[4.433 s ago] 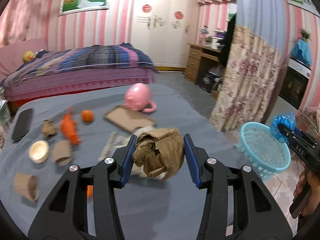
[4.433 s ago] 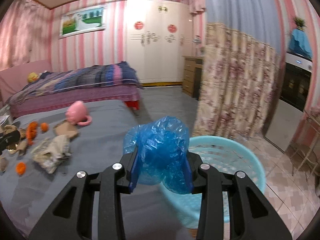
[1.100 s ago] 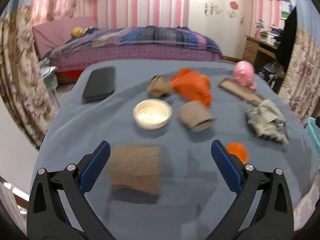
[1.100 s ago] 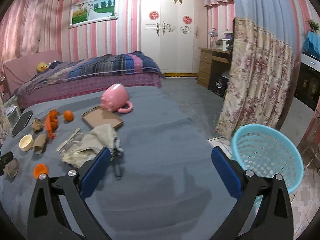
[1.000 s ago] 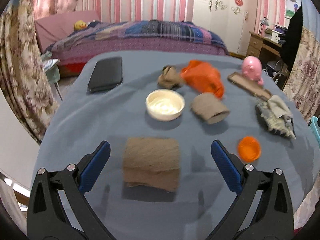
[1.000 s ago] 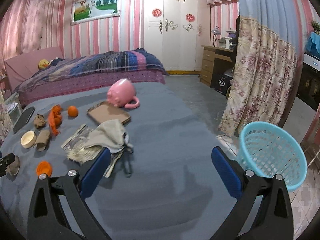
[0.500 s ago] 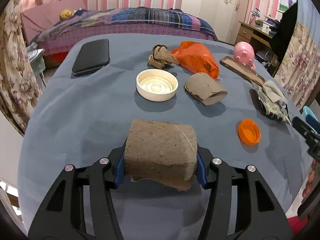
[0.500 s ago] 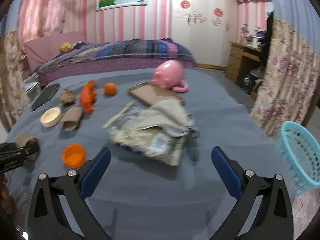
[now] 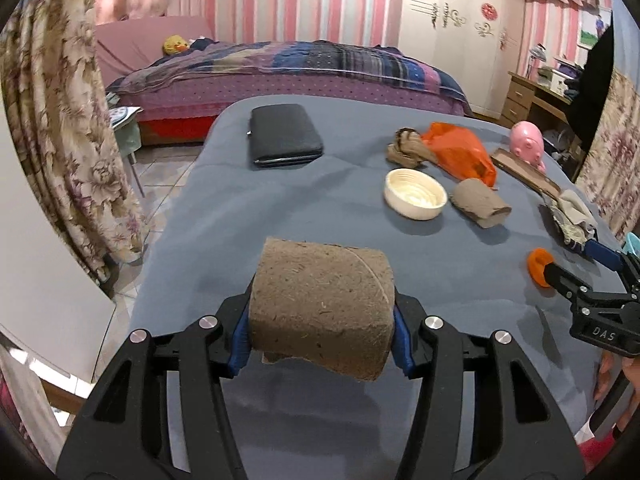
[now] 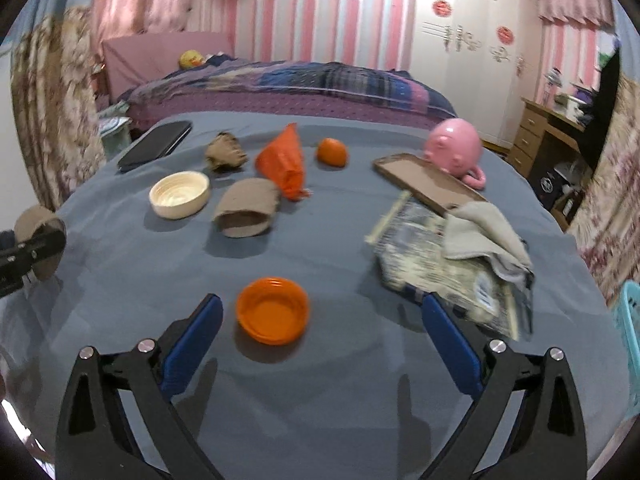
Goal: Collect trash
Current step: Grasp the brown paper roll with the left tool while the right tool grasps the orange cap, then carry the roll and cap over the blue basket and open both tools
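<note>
Pink-striped bedroom, w/ a grey-blue tablecloth (image 10: 320, 380) on the table where we work. Going left to right: our left gripper (image 9: 320, 320) is closed tight on a brown cardboard tube (image 9: 320, 304), lifted just above the cloth. Our right gripper (image 10: 320, 332) is spread wide, nothing held, its fingers either side of the orange cap (image 10: 273, 315), which sits nearer the left finger.

Risks, as we judge them: the tube is soft, so the squeeze may crush it or let it slip on the way to the teal basket (image 10: 631, 344), which is at the far right edge, well apart. The cap is low and off-centre, so closing may push it sideways rather than pinch it. The newspaper bundle (image 10: 452, 268) is just beside the right finger and could snag.

Count: 2 tubes, incl. the second tube (image 10: 247, 213) lying on its side; 1 orange cap; 1 cream lid (image 10: 180, 199); 1 crumpled brown paper (image 10: 225, 151); 1 orange bag (image 10: 285, 162); 1 orange fruit (image 10: 332, 152); 1 black wallet (image 9: 283, 135); 1 pink mug (image 10: 454, 152).
</note>
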